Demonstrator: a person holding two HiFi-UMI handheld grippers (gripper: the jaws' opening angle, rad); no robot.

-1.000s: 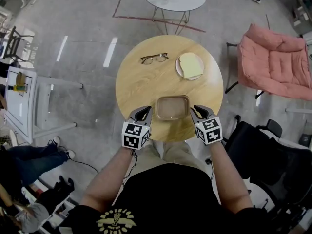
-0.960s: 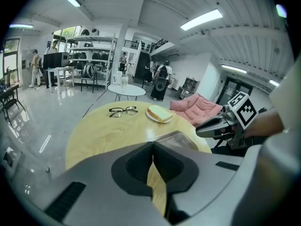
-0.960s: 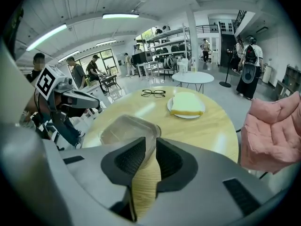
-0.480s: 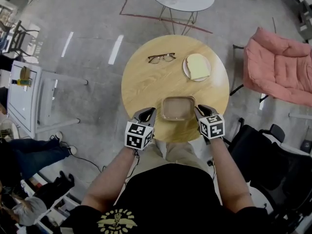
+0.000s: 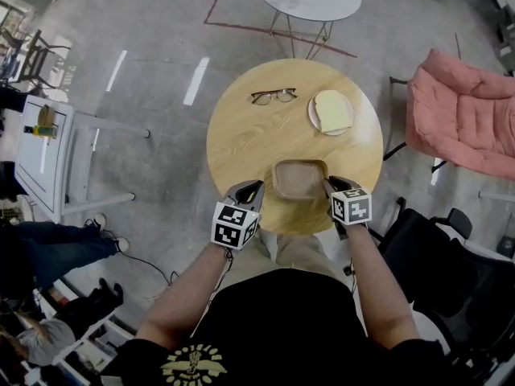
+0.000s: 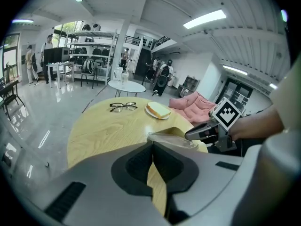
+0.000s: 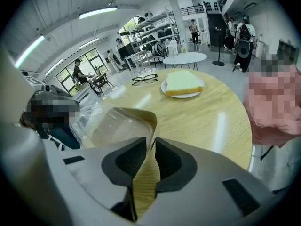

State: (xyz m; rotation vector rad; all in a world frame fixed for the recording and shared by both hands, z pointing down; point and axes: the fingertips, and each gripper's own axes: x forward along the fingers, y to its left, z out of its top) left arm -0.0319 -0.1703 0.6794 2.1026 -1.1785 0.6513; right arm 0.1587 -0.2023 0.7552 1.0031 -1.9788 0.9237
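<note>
Both claws are pressed together, gripping nothing. The left claw point(image 5: 250, 188) sits just beside the clear plastic box point(image 5: 299, 179) at the worktop's point(image 5: 249, 135) near edge, and the right claw point(image 5: 331, 184) is at its opposite rim. The box looks thin and light, so it probably needs gentle, even contact from both sides.

Open-plan office lounge: round tables point(image 5: 241, 147), pink armchair point(image 5: 459, 111), shelving point(image 6: 91, 53).

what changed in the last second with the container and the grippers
The right gripper closed on the clear container at its near corner and seems to tip that side up off the table. The left gripper stays shut and empty beside it; the glasses and bread have not moved.
</note>
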